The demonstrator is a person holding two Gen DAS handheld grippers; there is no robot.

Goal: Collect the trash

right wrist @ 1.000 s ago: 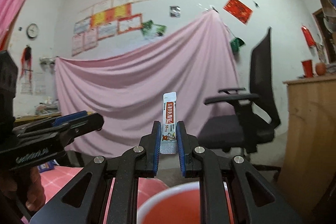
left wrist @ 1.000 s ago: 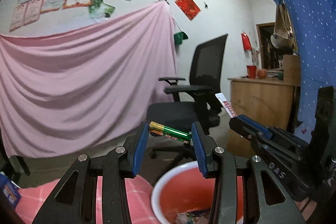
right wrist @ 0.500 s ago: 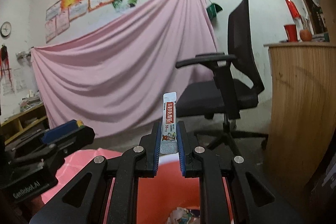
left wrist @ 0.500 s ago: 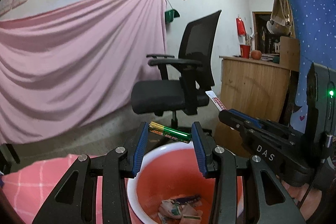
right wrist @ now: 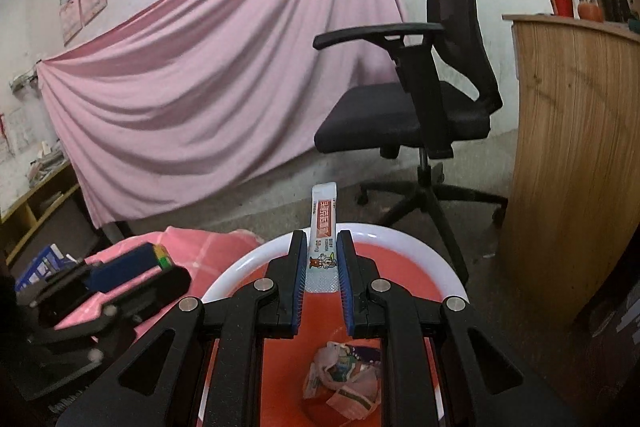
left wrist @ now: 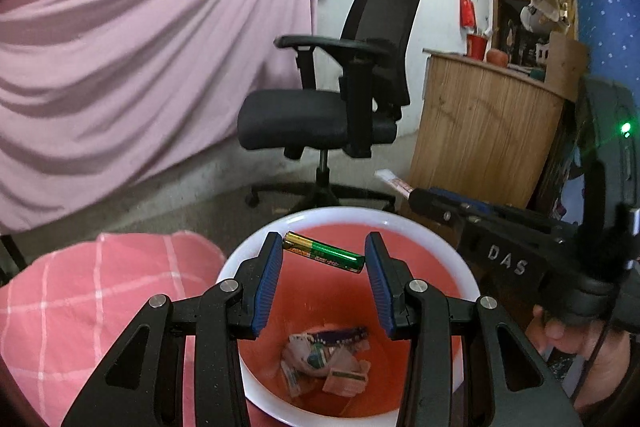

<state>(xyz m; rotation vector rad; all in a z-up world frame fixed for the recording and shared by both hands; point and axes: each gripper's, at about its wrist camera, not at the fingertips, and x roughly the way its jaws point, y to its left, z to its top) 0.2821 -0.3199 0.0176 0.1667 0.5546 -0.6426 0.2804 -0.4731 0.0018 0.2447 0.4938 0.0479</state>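
Reading "DAS", right hand-held gripper [left wrist: 416, 193] pinches a sachet [right wrist: 323, 227] marked "50 mg".

1. The round red bucket with a white rim [left wrist: 240, 267] sits right under both tools, and its mouth is wide open.
2. Crumpled paper wrappers [left wrist: 326, 363] lie only at the bottom, so there is lots of room above them.
3. The pink checked cloth [left wrist: 100, 291] lies soft and low, just left of the bucket.
4. The curved wooden counter [left wrist: 484, 131] stands close on the right like a wall.
5. The black office chair [left wrist: 332, 107] stands on the floor behind the bucket.
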